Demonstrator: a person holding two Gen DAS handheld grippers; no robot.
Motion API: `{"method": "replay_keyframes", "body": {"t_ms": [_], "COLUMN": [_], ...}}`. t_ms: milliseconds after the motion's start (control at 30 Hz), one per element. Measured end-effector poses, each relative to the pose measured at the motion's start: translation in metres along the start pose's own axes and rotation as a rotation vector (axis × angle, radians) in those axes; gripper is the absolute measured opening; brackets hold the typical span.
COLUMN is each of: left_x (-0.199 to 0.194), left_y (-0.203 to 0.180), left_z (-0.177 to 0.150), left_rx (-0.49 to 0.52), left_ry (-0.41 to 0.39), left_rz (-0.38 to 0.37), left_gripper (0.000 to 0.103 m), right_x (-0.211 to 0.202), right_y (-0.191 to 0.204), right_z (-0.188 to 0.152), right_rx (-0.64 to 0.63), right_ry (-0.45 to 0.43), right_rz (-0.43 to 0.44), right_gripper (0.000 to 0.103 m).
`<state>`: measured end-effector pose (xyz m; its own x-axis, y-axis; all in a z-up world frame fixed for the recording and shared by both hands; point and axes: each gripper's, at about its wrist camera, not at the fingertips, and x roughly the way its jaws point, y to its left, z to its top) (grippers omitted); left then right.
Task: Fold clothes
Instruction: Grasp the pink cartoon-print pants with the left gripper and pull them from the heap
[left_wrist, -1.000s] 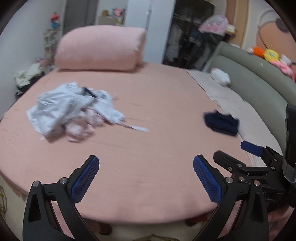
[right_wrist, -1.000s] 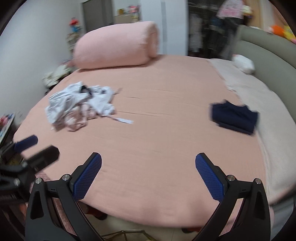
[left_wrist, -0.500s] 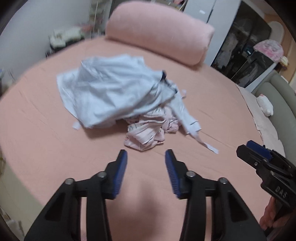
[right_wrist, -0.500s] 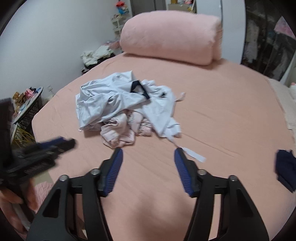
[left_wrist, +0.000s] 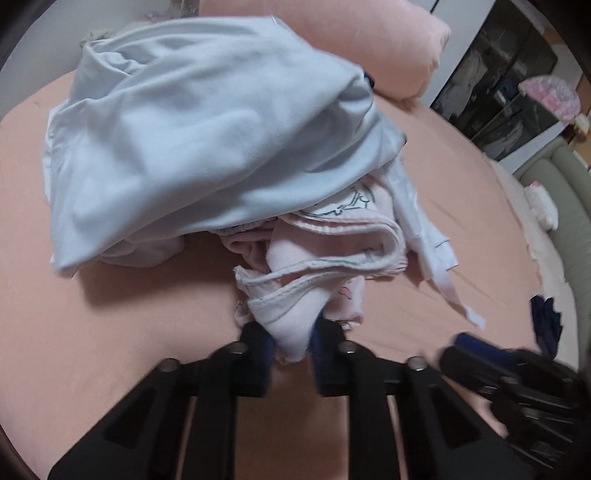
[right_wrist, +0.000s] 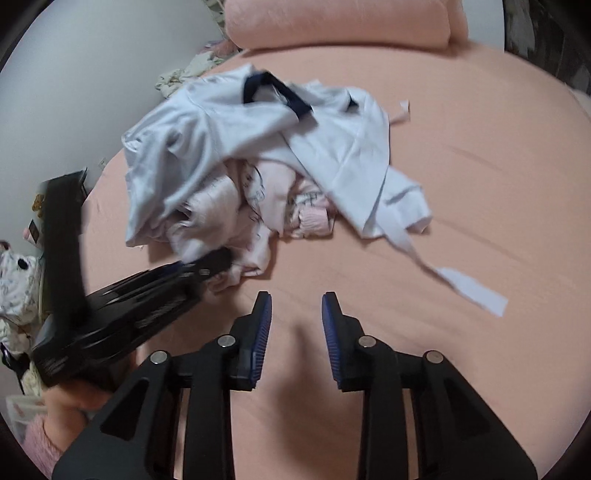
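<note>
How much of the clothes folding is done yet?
Almost none. Nothing in the pile looks folded: the light blue shirt lies crumpled over the pink garment on the bed. In hand: the left gripper has its fingers around an edge of the pink garment. The right gripper hangs empty above the sheet. Left to do: pull pieces apart and fold each. A dark garment lies apart; its state is unclear.

Clothes pile (right_wrist: 258, 162) sits on bed (right_wrist: 461, 229), left of centre; shirt (left_wrist: 207, 147) on top, smaller garment (left_wrist: 317, 266) under its near edge. Rolled blanket (right_wrist: 340, 22) behind pile. Left hand-held gripper (left_wrist: 291, 350) at pile's near edge, right hand-held gripper (right_wrist: 296, 332) just beside it, over bare bed.
</note>
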<state>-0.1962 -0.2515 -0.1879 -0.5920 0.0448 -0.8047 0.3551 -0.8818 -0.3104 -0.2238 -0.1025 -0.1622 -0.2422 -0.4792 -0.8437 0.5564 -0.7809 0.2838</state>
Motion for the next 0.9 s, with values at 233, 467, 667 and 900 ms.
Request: {"method": "replay_keyframes", "body": {"t_ms": [233, 467, 667, 900], "left_x": [-0.050, -0.095, -0.116, -0.107], "left_y": [-0.019, -0.004, 0.004, -0.003], "left_z": [-0.003, -0.031, -0.060, -0.078], "left_rx": [0.062, 0.038, 0.037, 0.068], "left_ry": [-0.070, -0.072, -0.025, 0.069], "left_rz": [-0.056, -0.091, -0.130, -0.190], "left_gripper": [0.008, 0.007, 0.007, 0.007], "right_x": [-0.003, -0.033, -0.032, 0.028], "right_y": [0.006, 0.014, 0.022, 0.048], "right_z": [-0.007, -0.008, 0.002, -0.018], "right_rx": [0.034, 0.041, 0.052, 0.053], "right_ry": [-0.017, -0.047, -0.045, 0.149], "right_rz": [0.062, 0.114, 0.123, 0.196], "right_gripper": [0.044, 0.058, 0.078, 0.070]}}
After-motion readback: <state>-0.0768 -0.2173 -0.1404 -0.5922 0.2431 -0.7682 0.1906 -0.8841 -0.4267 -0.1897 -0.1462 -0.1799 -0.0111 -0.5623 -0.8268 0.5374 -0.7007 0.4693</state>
